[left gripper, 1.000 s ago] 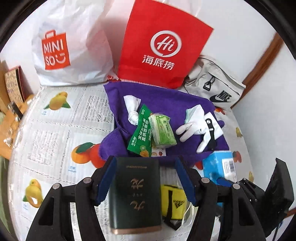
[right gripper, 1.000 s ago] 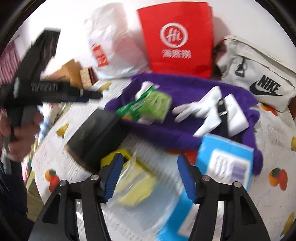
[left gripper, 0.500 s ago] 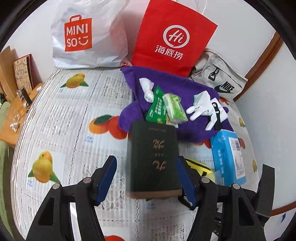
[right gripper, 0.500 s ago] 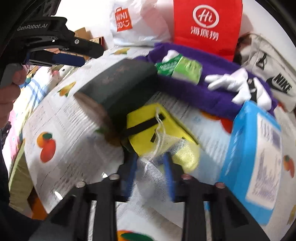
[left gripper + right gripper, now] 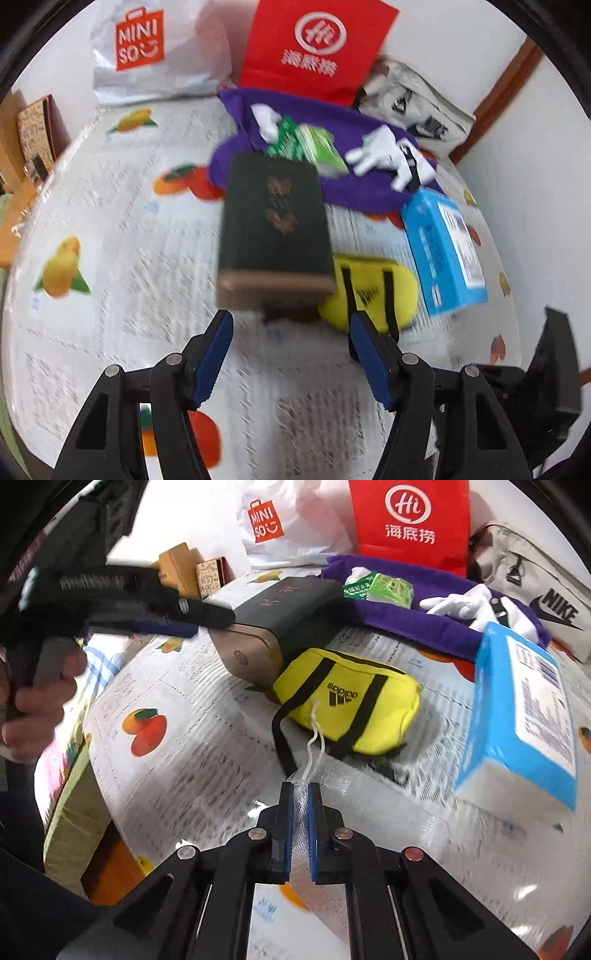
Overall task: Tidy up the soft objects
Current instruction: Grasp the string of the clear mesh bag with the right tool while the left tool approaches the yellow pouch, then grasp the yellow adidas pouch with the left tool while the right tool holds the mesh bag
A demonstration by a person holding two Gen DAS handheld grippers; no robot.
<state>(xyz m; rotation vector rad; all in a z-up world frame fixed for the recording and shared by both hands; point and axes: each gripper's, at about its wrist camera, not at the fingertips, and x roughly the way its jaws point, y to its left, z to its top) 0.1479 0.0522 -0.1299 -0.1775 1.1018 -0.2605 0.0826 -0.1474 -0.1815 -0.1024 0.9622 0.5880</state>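
A: What is clamped in the right gripper [image 5: 301, 794]?

B: A clear mesh bag [image 5: 302, 814] is pinched by its mouth at lower centre, drawstring [image 5: 314, 734] trailing up toward the yellow pouch [image 5: 351, 701], probably so it can be filled.

A: And the left gripper [image 5: 290, 332]?

B: It is held spread and empty below the green box [image 5: 275, 221]. The gloves [image 5: 384, 157] lie on the purple cloth [image 5: 354, 192], upper centre.
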